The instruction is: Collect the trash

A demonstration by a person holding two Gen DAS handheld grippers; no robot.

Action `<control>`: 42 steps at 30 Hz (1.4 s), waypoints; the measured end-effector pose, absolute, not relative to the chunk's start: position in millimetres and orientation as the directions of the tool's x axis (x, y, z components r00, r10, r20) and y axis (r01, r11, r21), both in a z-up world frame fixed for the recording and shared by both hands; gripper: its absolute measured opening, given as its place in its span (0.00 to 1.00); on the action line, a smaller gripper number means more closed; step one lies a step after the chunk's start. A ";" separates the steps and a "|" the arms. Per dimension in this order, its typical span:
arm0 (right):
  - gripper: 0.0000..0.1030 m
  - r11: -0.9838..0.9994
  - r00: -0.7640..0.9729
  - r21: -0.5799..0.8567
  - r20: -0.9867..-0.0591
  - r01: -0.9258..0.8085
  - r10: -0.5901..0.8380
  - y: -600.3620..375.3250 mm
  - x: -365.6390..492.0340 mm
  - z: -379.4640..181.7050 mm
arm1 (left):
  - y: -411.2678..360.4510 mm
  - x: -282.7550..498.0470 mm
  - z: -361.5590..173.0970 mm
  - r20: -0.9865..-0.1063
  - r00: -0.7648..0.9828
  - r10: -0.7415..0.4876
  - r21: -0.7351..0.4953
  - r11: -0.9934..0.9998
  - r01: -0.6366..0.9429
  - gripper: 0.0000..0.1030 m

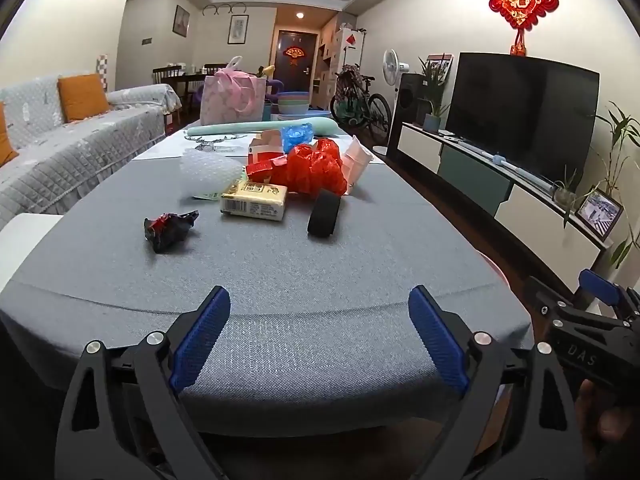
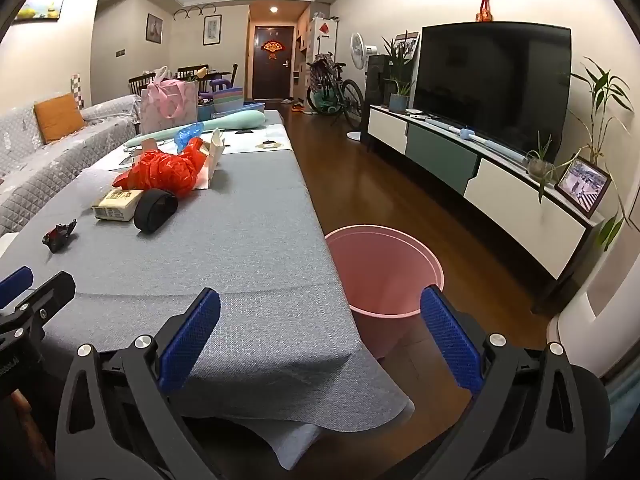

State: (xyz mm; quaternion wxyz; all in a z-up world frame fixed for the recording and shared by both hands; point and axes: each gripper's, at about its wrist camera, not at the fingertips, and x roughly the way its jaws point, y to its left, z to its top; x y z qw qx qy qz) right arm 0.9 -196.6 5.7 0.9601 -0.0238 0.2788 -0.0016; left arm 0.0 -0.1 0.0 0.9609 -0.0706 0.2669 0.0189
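Trash lies in the middle of the grey-clothed table (image 1: 280, 276): a crumpled black and red wrapper (image 1: 170, 228), a yellow pack (image 1: 255, 201), a black roll (image 1: 325, 213), a red plastic bag (image 1: 316, 168), bubble wrap (image 1: 210, 172) and blue plastic (image 1: 297, 134). My left gripper (image 1: 320, 300) hangs open over the table's near edge, well short of them. My right gripper (image 2: 320, 300) is open too, at the table's near right corner. On the floor beside that corner stands a pink bin (image 2: 434, 264), which looks empty. The wrapper (image 2: 59, 235) and black roll (image 2: 155, 207) also show in the right wrist view.
A pink gift bag (image 1: 232, 98), stacked bowls (image 1: 294, 104) and a long green object (image 1: 260, 126) sit at the table's far end. A quilted sofa (image 1: 80, 148) runs along the left. A TV console (image 2: 500, 184) lines the right wall, with wooden floor (image 2: 360, 184) between.
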 end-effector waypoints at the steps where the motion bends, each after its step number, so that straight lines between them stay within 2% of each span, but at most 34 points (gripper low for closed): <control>1: 0.95 0.999 0.844 -0.045 -0.535 -0.010 -0.016 -196.7 0.8 5.6 | -1.4 0.4 -0.9 -0.514 0.858 -0.002 -0.129 0.989 -0.075 0.86; 40: 0.95 0.999 0.847 -0.042 -0.531 -0.012 -0.012 -195.5 -0.2 7.9 | -0.4 0.5 -3.3 -0.508 0.861 -0.036 -0.150 0.988 -0.047 0.86; 42: 0.87 0.999 0.849 -0.035 -0.529 -0.011 -0.010 -196.3 -0.9 8.8 | 0.4 -0.3 -2.3 -0.509 0.860 -0.043 -0.160 0.986 -0.046 0.86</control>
